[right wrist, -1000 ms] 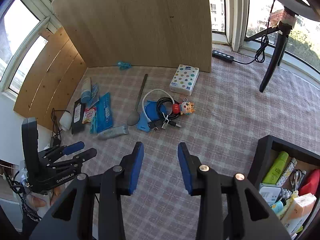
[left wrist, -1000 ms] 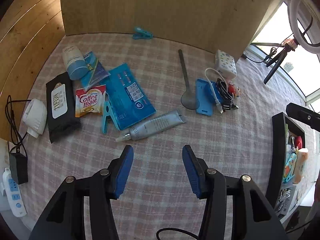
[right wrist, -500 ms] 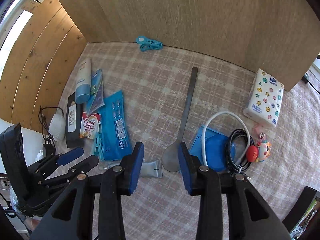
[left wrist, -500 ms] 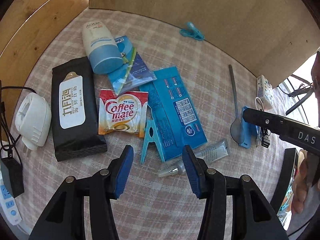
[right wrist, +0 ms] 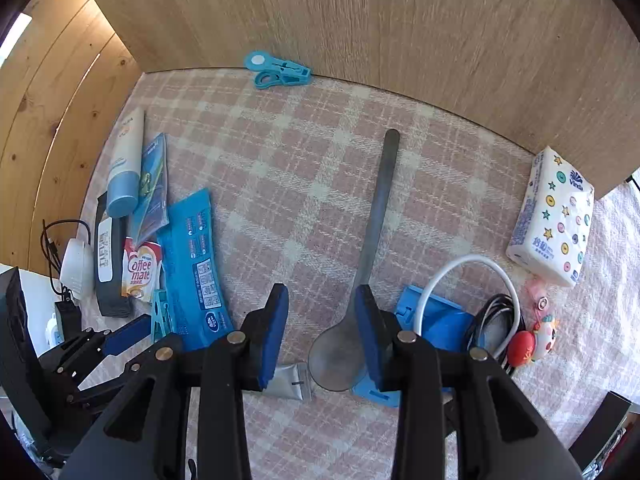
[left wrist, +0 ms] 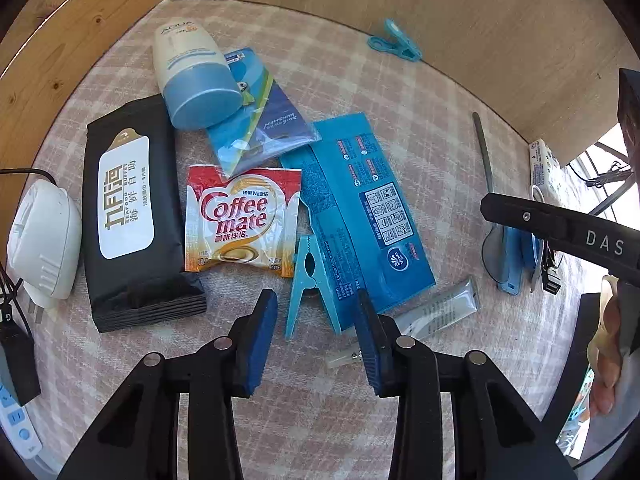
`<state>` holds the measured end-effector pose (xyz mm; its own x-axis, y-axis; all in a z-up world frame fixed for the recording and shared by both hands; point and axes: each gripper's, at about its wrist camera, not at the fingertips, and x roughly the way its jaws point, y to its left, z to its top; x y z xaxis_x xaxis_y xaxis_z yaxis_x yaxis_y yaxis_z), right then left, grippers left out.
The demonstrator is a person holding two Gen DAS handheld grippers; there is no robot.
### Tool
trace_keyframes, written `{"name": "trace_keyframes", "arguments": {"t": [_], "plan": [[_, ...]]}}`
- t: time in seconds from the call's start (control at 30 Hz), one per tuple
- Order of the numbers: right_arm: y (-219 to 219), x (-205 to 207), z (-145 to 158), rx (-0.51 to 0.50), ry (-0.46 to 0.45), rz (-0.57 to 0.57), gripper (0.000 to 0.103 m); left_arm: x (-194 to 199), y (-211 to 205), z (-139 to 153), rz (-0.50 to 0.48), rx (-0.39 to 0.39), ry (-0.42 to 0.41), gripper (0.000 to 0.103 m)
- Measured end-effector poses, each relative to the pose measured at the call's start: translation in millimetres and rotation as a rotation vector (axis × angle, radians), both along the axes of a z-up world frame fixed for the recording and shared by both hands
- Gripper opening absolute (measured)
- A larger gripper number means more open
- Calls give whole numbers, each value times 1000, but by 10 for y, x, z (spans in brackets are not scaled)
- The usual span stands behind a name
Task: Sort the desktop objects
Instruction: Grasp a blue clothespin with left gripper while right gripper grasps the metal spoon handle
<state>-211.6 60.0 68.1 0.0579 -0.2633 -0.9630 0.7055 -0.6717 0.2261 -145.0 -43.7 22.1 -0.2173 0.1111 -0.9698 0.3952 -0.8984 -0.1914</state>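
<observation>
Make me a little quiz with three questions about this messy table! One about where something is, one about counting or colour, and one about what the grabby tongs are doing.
1. Where does the Coffee-mate packet lie?
A. Beside the black wipes pack
B. On the tissue pack
C. Under the spoon

2. How many blue clothes pegs are there?
A. One
B. Two
C. Four

3. What are the left tongs doing?
A. Squeezing the spoon
B. Closing around a peg, not yet pressing it
C. Holding the tube

Answers:
1 A, the packet sits right next to the black pack.
2 B, one peg lies by the tongs and one peg by the wooden wall.
3 B, the pads sit either side of the near peg with gaps.
</observation>
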Motion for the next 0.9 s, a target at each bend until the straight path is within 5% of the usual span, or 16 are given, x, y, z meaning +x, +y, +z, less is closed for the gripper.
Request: {"name": "trace_keyframes", "arguments": {"t": [0.3, 0.5, 0.9], "plan": [[-44, 4, -157, 68, 34, 15, 32, 43, 2, -20, -2, -11, -1, 24], [8, 152, -192, 24, -15, 62, 8, 169, -19, 19, 17, -7, 14, 24], [398, 455, 54, -74, -30, 59, 8, 702, 104, 403, 19, -27, 84, 24]]}}
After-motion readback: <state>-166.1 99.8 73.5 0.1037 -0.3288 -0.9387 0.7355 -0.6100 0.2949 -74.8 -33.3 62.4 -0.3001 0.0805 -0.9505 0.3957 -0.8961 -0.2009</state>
